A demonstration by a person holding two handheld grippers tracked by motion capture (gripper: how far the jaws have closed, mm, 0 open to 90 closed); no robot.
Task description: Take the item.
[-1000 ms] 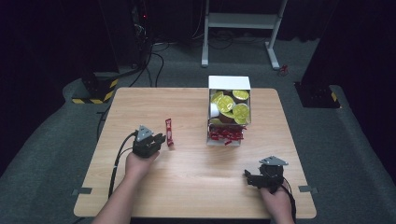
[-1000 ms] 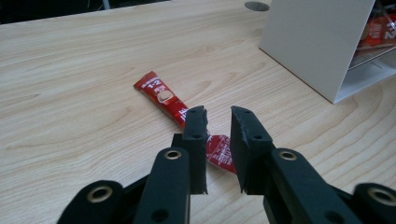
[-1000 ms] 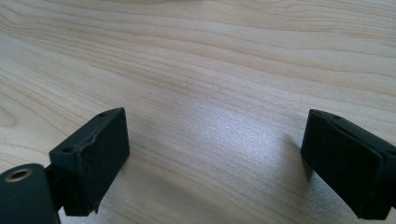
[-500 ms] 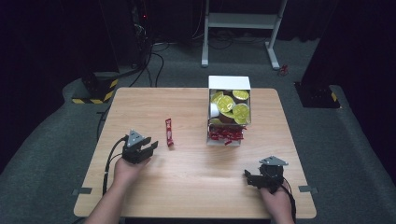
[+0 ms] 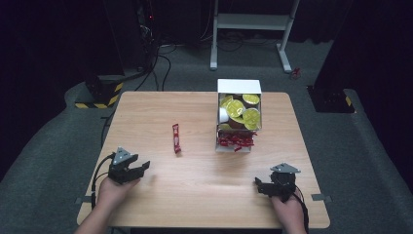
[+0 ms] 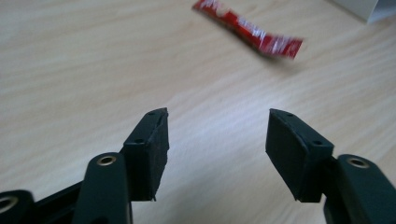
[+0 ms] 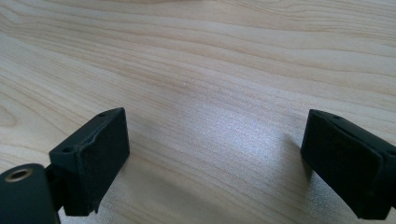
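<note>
Both pairs of jaws are standing apart, gripping nothing. The left gripper is pointing over bare surface, with the red packet lying well ahead of its jaws, a little right. The right gripper is facing only wood grain. A low approach is likely to push the flat packet away. The white box of yellow-lidded cups is sitting beyond; nothing is blocking the way.

Left gripper and right gripper both gape, empty.
</note>
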